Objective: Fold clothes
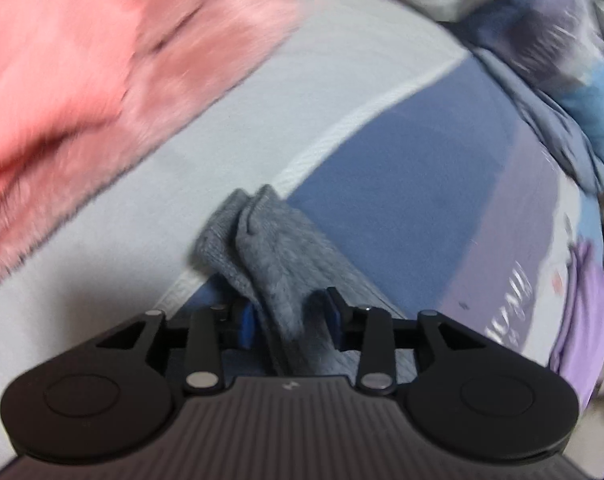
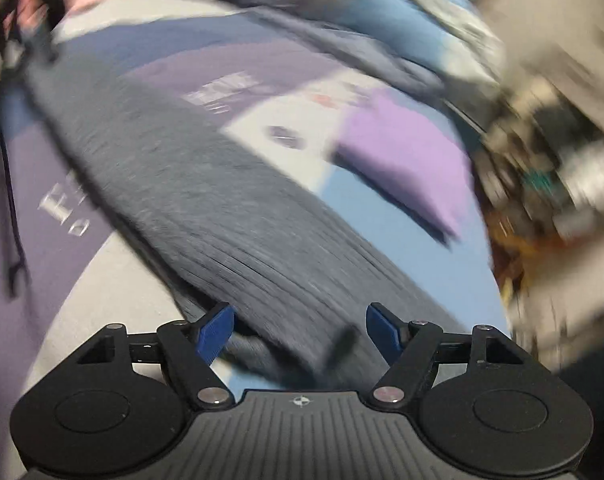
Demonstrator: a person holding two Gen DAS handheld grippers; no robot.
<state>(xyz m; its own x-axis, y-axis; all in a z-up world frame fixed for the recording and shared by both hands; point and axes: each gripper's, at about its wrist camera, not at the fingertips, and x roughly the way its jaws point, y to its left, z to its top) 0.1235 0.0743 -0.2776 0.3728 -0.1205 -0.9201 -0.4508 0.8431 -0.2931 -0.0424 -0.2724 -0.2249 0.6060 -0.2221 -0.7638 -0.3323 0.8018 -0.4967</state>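
My left gripper (image 1: 289,316) is shut on a bunched corner of a grey knit garment (image 1: 262,248), which pokes out past the blue pads above the bedsheet. In the right wrist view the same grey garment (image 2: 206,200) stretches as a long band from the far left down to my right gripper (image 2: 300,330). That gripper is open, its blue pads (image 2: 216,334) standing wide on either side of the garment's near end. The view is motion-blurred.
A pink fluffy blanket (image 1: 82,92) lies at the left. The bedsheet (image 1: 401,184) has blue, white and purple blocks with lettering. A lilac folded cloth (image 2: 405,160) lies at the right. Crumpled blue-grey clothes (image 1: 561,80) pile at the far side. Blurred clutter (image 2: 549,152) sits off the bed's right edge.
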